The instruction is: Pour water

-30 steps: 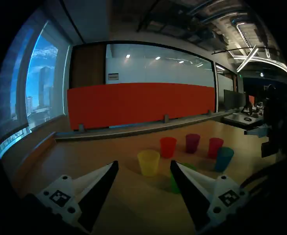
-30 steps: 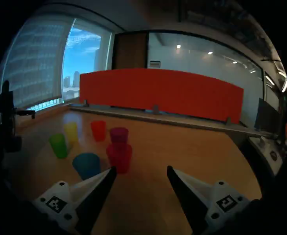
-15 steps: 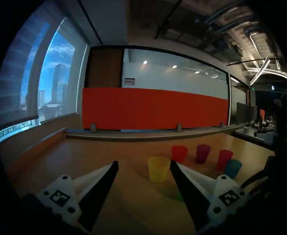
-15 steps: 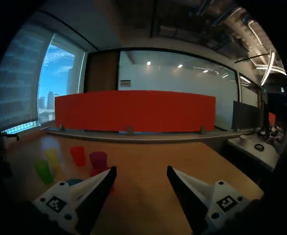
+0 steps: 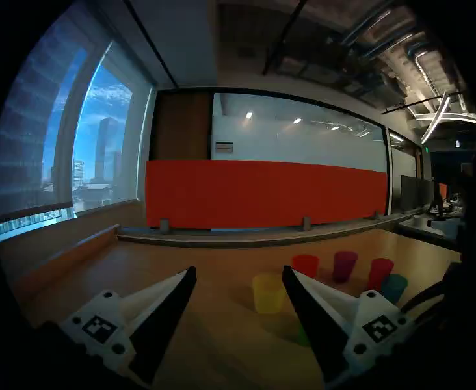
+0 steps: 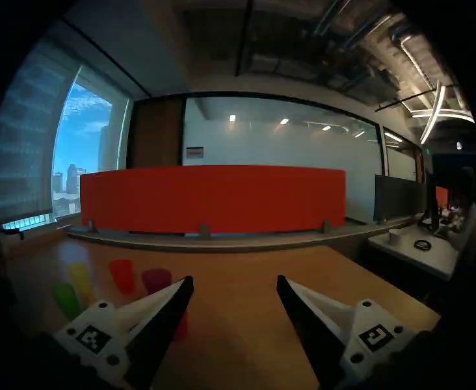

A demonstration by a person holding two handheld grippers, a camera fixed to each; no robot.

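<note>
Several plastic cups stand on a wooden table point(image 5: 173, 260). In the left gripper view I see a yellow cup point(image 5: 268, 292), an orange-red cup point(image 5: 305, 265), a purple cup point(image 5: 344, 265), a red cup point(image 5: 380, 273) and a teal cup point(image 5: 394, 287). A green cup point(image 5: 301, 335) is mostly hidden behind my right finger. My left gripper point(image 5: 238, 272) is open and empty, short of the yellow cup. In the right gripper view a green cup point(image 6: 64, 299), yellow cup point(image 6: 80, 279), orange-red cup point(image 6: 122, 275) and purple cup point(image 6: 155, 281) stand at lower left. My right gripper point(image 6: 234, 281) is open and empty.
An orange partition point(image 5: 264, 194) runs along the table's far edge, with a glass wall behind it. Tall windows point(image 5: 101, 159) line the left side. A second desk point(image 6: 420, 250) with small items stands to the right. Bare wooden tabletop point(image 6: 257, 305) lies ahead of the right gripper.
Both views have tilted up and levelled out, so the cups sit lower in each image. In the right gripper view the blue cup has slipped behind the left finger.
</note>
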